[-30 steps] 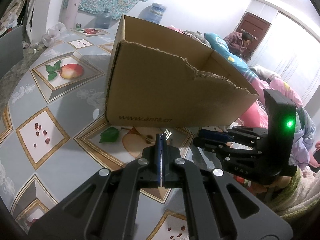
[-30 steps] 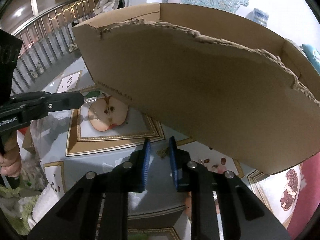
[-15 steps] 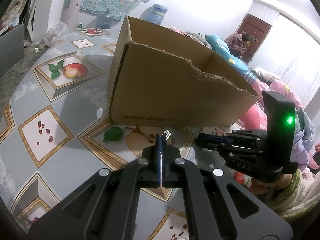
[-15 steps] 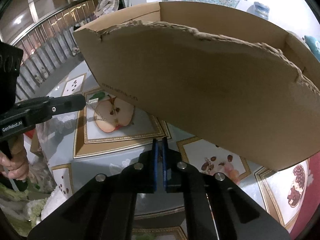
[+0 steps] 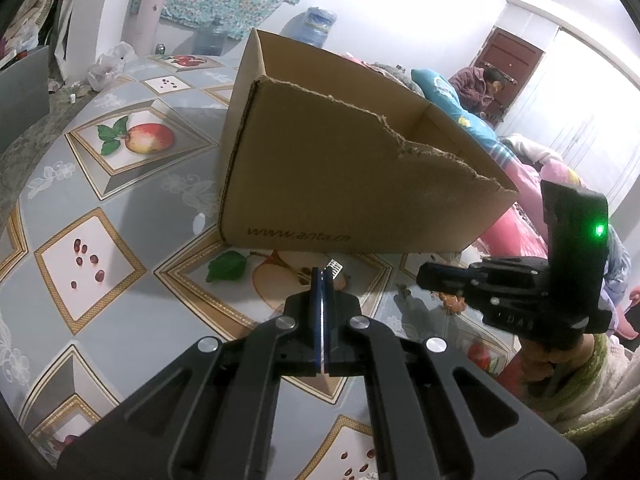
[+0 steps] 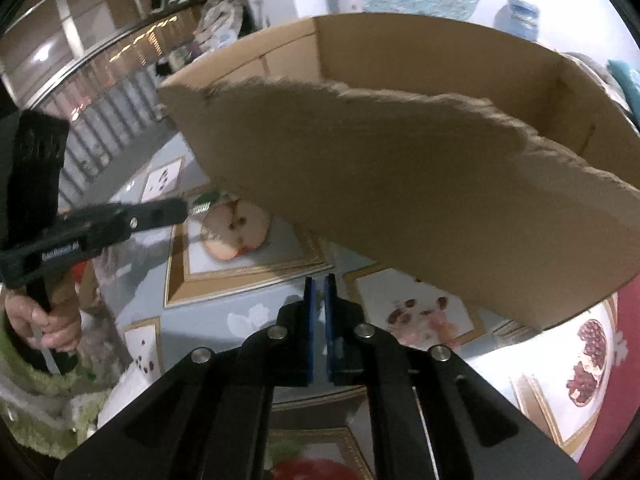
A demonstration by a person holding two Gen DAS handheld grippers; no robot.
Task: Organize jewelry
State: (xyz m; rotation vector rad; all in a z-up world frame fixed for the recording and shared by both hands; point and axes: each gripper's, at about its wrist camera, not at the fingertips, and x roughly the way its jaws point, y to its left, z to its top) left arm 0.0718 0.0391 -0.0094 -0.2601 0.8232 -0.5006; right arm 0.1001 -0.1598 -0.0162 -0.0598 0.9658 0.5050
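Left gripper (image 5: 322,276) clamped on a small silver comb-like piece (image 5: 334,269).
Right gripper (image 6: 319,285) nearly closed, empty; its view alone shows the open box (image 6: 400,184) interior.

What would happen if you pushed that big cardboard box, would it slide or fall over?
The cardboard box would probably slide: it looks wide and low and sits flat on the smooth tablecloth. It is likely light, being thin open cardboard. Its torn front wall would probably bend if pushed near the ragged top edge.

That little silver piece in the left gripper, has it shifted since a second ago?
No. In the right wrist view the silver piece at the tip of the left gripper sits at the same top-left edge of the printed apple half as before.
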